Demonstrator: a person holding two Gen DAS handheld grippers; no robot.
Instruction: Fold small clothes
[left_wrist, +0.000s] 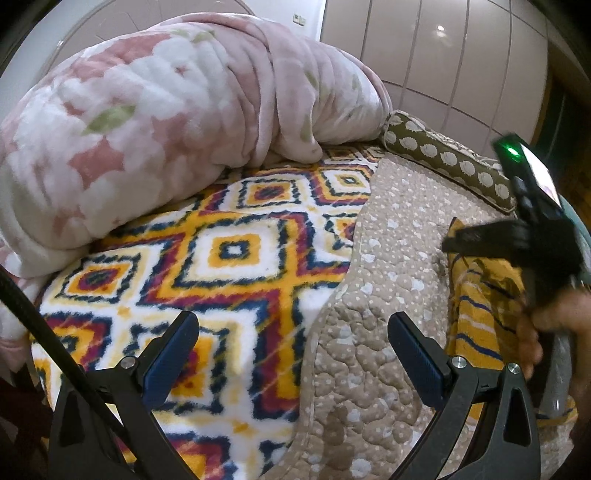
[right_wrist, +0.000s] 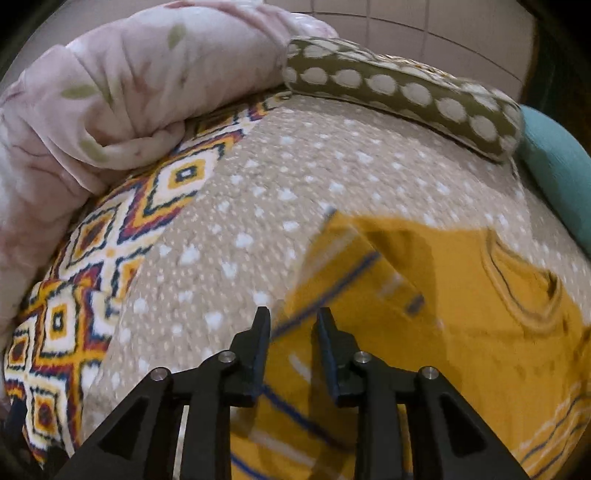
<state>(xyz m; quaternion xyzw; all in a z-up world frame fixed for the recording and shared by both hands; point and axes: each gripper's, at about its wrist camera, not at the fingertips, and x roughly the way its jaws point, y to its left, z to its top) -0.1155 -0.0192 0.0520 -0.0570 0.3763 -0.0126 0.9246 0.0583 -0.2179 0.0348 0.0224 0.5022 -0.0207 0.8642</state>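
A small mustard-yellow shirt with thin blue and white stripes lies flat on the beige quilt, its neck hole toward the right and one sleeve folded in over its body. My right gripper hovers over the shirt's left edge; its jaws stand a narrow gap apart and only the cloth below shows between them. In the left wrist view the shirt is at the far right, partly hidden by the right gripper and a hand. My left gripper is wide open, holding nothing, above the quilt's edge.
A rolled pink floral blanket fills the back left. A fleece blanket with diamond patterns lies left of the quilt. An olive pillow with white dots lines the far edge, and a teal cushion is beside it.
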